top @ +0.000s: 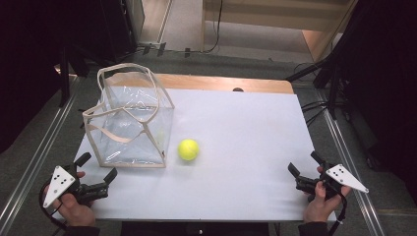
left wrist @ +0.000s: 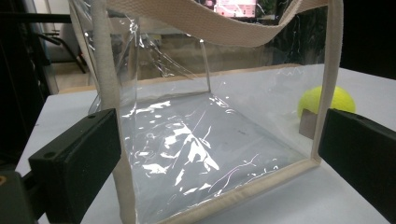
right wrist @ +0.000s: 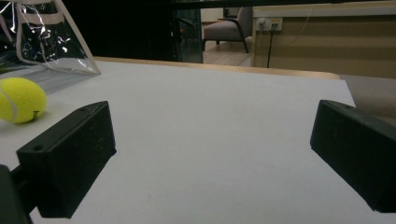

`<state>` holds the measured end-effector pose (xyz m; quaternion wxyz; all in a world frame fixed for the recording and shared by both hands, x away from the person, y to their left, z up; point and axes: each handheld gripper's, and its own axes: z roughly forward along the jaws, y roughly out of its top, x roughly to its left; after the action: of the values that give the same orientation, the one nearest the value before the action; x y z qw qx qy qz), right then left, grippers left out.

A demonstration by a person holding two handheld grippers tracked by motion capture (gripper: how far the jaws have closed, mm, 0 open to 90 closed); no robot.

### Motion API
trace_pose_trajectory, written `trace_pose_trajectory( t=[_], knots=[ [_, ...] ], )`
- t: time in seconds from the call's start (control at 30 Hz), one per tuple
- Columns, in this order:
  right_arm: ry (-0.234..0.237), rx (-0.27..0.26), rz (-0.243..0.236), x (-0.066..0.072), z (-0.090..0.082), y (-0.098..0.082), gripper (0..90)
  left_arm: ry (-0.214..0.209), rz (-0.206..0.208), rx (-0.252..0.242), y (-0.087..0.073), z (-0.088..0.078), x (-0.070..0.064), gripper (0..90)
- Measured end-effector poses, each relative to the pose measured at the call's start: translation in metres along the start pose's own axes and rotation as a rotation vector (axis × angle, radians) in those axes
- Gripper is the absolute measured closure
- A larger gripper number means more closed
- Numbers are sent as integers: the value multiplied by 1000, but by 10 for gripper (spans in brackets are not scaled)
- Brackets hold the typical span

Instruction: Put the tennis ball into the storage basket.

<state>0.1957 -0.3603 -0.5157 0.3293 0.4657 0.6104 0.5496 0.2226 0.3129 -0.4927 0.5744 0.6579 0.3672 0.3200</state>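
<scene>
Both jaws gaping and empty, the left tool (top: 97, 178) faces the clear bag (top: 130, 120) just ahead, seemingly to steady it, while the right tool (top: 306, 171) rests well apart from the ball (top: 188, 149).

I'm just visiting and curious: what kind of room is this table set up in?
Probably an office or lab corner used for recording. A white-topped table stands between dark curtains, on grey carpet with cables; an armchair and wall sockets show beyond. A person holds the left gripper and right gripper.
</scene>
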Motion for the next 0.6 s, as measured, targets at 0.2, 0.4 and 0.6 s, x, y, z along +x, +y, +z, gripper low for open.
trace_pose_trajectory(
  t=[0.2,0.4,0.6],
  knots=[
    [21,13,-20,2,1,1,0,-9,3,-10,0,-1,0,0],
    [90,16,2,12,1,12,0,4,25,4,-1,1,-1,0],
    [124,66,-32,27,4,25,0,4,15,8,-1,2,-1,0]
  ],
)
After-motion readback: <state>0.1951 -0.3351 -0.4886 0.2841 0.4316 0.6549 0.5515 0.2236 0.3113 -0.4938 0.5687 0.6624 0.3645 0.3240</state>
